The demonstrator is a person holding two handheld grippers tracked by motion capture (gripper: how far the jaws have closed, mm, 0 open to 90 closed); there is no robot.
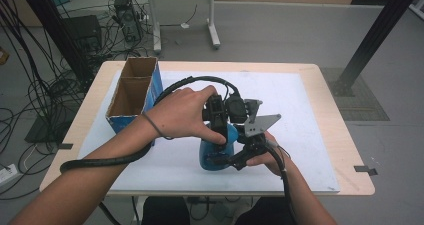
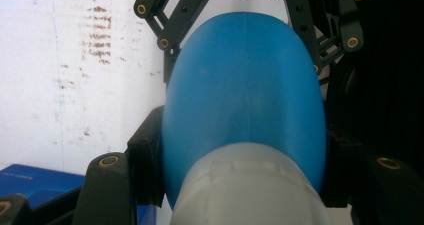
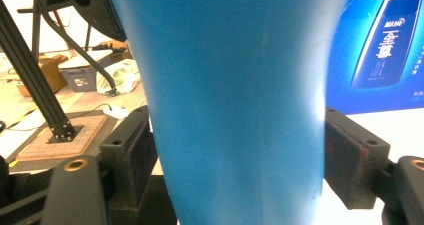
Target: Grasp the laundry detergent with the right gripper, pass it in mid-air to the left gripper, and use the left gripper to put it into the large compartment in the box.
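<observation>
A blue bottle (image 1: 215, 152) with a pale cap end stands on the white mat (image 1: 295, 120) near the front of the table. My left gripper (image 1: 222, 130) comes down on it from above. In the left gripper view its jaws are shut on the bottle's (image 2: 245, 85) shoulder just past the pale cap (image 2: 250, 195). My right gripper (image 1: 226, 161) reaches in low from the front. In the right gripper view its pads (image 3: 350, 155) stand close beside the bottle's (image 3: 235, 95) body on both sides without visibly pressing it. The right gripper's linkages (image 2: 170, 30) show behind the bottle.
An open cardboard box (image 1: 132, 92) with blue printed sides (image 3: 380, 50) stands at the mat's left edge, close to my left forearm. Cables trail from both grippers. The mat's right half (image 1: 310, 150) is bare; the table's front edge is near.
</observation>
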